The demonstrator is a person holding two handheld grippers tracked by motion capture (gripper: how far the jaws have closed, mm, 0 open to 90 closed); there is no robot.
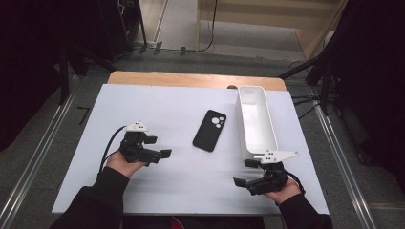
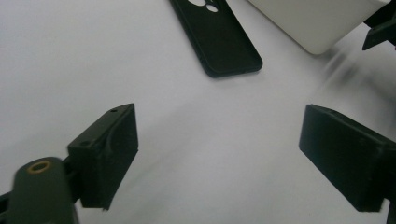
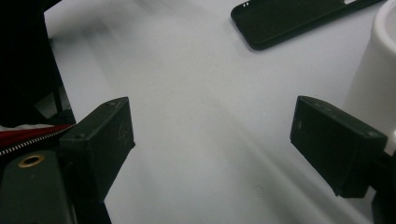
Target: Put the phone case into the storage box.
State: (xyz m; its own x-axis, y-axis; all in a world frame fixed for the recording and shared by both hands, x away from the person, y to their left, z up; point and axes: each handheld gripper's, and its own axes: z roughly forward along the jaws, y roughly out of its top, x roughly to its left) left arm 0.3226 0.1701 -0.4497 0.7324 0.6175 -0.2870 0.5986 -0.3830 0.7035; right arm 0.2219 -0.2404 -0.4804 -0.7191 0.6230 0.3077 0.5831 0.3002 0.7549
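A black phone case [image 1: 210, 130] is seen lying flat on the white table [image 1: 162, 186], with its camera cut-outs toward the far edge. It is taken here as the landmark. Just to the right of the phone case, a long white bin [image 1: 256, 121] is set lengthwise, its open top upward; the two are close but apart.

The left gripper [image 1: 160, 148] is held to the left of the phone case and slightly nearer the person, with a strip of bare table between them. Its jaws are spread wide and are pointed toward the phone case; nothing is gripped between them. In the left gripper view, the near end of the phone case [image 2: 219, 39] is seen ahead of the jaws, with a corner of the bin [image 2: 317, 21] to its right.

The right gripper [image 1: 247, 172] is held nearer the person than the phone case and to its right, just beside the near end of the bin. Its jaws are likewise spread wide and nothing is held in them. In the right gripper view, the phone case [image 3: 294, 21] is seen ahead and well clear of the jaws, while the rounded white wall of the bin [image 3: 376, 79] is seen just beside the right-hand jaw.
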